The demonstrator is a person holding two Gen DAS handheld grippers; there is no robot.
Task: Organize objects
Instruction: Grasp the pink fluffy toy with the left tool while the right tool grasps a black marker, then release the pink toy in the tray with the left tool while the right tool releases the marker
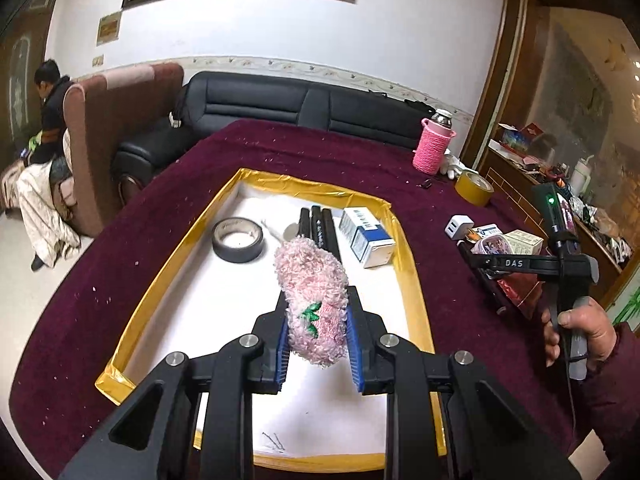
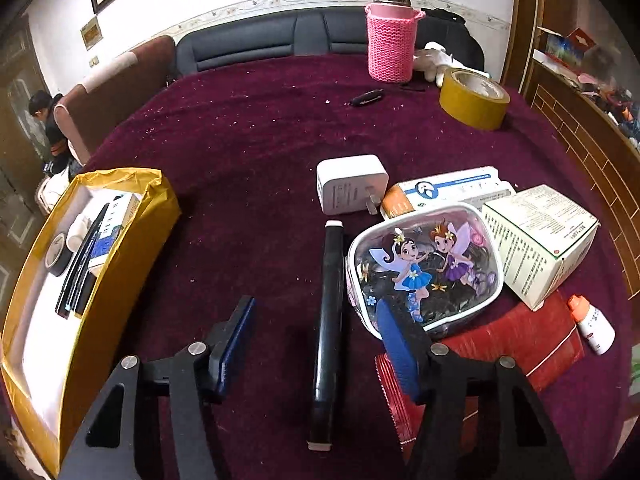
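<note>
My left gripper (image 1: 318, 312) is shut on a fluffy pink plush piece (image 1: 314, 296) with a green leaf mark, held above the white-lined, yellow-taped box (image 1: 408, 280). In the box lie a black tape roll (image 1: 238, 240), black sticks (image 1: 320, 228) and a blue-white carton (image 1: 366, 236). My right gripper (image 2: 320, 328) is open over the maroon table, its fingers either side of a black marker (image 2: 329, 320). Beside it lie a fairy-print pouch (image 2: 424, 272), a white charger (image 2: 352, 184), a white carton (image 2: 540, 240), a red packet (image 2: 516, 344) and a small bottle (image 2: 592, 324).
A pink knit-covered flask (image 2: 390, 36) and a yellow tape roll (image 2: 474, 98) stand at the table's far side, with a small black object (image 2: 366, 98) nearby. The box also shows at left in the right wrist view (image 2: 132, 216). A sofa and a seated person are beyond.
</note>
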